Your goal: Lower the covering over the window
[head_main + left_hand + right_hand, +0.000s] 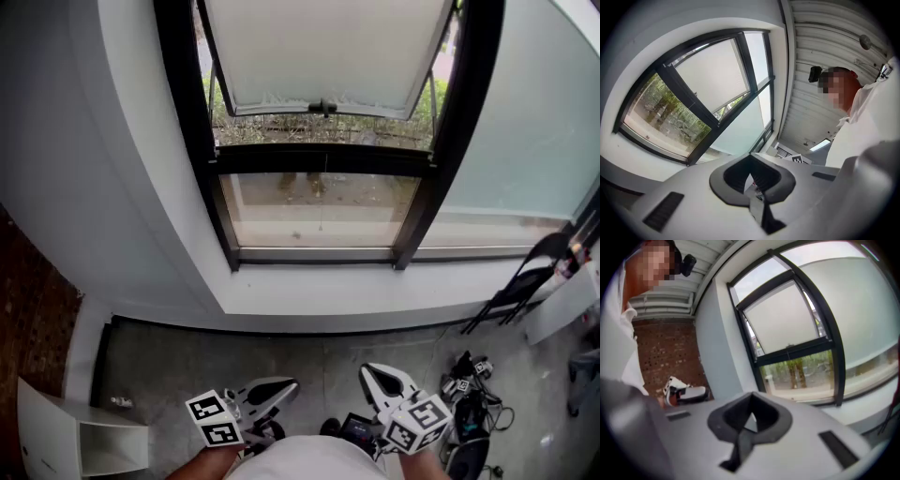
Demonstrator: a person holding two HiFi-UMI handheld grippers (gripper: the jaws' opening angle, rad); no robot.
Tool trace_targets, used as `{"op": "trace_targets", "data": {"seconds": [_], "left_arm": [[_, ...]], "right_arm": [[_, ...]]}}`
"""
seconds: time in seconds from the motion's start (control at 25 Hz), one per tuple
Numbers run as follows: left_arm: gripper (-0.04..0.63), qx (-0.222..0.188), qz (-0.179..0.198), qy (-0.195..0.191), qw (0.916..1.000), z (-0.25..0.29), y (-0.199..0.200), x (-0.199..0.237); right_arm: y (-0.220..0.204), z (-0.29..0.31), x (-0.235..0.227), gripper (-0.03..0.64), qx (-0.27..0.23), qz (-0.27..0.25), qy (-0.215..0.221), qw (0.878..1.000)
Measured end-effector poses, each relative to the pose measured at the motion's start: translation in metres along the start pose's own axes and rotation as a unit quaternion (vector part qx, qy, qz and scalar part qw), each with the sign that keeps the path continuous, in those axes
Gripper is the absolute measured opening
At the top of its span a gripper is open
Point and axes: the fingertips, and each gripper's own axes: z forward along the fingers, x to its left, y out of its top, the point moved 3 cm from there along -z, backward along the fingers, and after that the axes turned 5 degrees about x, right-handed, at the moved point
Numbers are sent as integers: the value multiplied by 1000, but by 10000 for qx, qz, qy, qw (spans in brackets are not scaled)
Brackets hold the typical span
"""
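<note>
A white roller blind (328, 47) covers the upper part of the black-framed window (319, 202). Its bottom bar carries a small dark pull (322, 108) at the middle. Below the bar the clear glass shows plants outside. The blind also shows in the left gripper view (712, 79) and the right gripper view (780, 319). My left gripper (286, 386) (752, 180) and right gripper (370, 373) (749, 418) hang low near my body, far below the window. Both are shut with nothing in them.
A deep white sill (356, 291) runs under the window. A frosted pane (525, 122) lies to the right. A black folding chair (525, 281) leans at the right, with cables and gear (469, 398) on the floor. A white shelf unit (75, 436) stands at lower left.
</note>
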Motion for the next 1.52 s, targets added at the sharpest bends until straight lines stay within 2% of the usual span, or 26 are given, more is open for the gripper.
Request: {"op": "trace_targets", "data": {"seconds": [0.52,0.76,0.96,1.12,1.28,1.52], "left_arm": [[18,56,300,-42,9995,11,17,-8],[18,227,109,-24,9997,15,-3,-14],[18,282,122,-40,9995,23,-6,-13],[18,251,193,-68,9995,33,-12,-2],[18,317,-30,39,9995,36,-29,-3],[18,302,204,308,9989,54,-19,7]], "right_arm": [[34,-5,-14,17,-291,-262,-121,9992],[28,-26,-31,20,-325,-99,-464,9983],[31,-30,-41,21,-353,-230,-597,9973],[26,-20,-51,55,-334,-428,-558,9970],[5,-24,-56,72,-59,-285,-479,9984],[15,-11,-70,74,-17,-388,-319,9987]]}}
